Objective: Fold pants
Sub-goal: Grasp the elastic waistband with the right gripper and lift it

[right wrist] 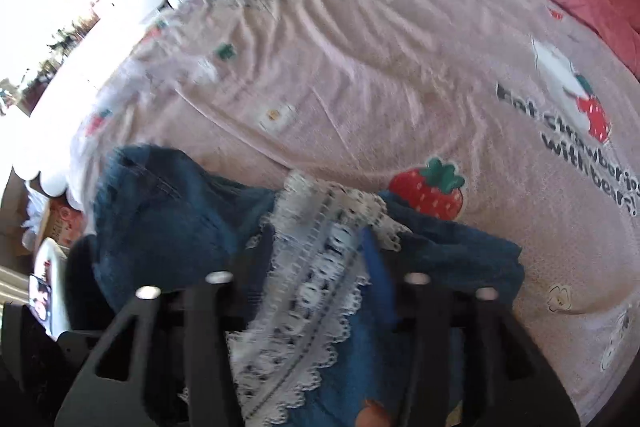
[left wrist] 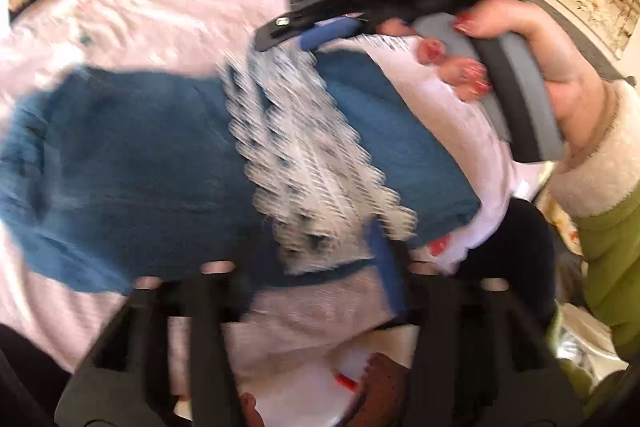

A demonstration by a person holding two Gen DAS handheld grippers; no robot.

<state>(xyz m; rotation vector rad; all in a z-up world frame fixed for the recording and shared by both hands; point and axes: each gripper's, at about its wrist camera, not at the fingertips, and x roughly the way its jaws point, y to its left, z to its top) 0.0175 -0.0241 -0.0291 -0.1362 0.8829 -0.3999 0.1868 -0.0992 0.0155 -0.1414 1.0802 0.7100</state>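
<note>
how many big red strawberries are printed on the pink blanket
2 clear ones in the right wrist view: one strawberry just beyond the denim pants, another strawberry by the black lettering near the right edge. Smaller blurred ones lie farther off; the pants may hide more.

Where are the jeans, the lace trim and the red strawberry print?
jeans [left wrist: 132, 147], left wrist view, on the flat blue denim.
lace trim [right wrist: 316, 267], right wrist view, on the middle of the white band.
strawberry print [right wrist: 430, 193], right wrist view, on the red fruit on the blanket.
</note>
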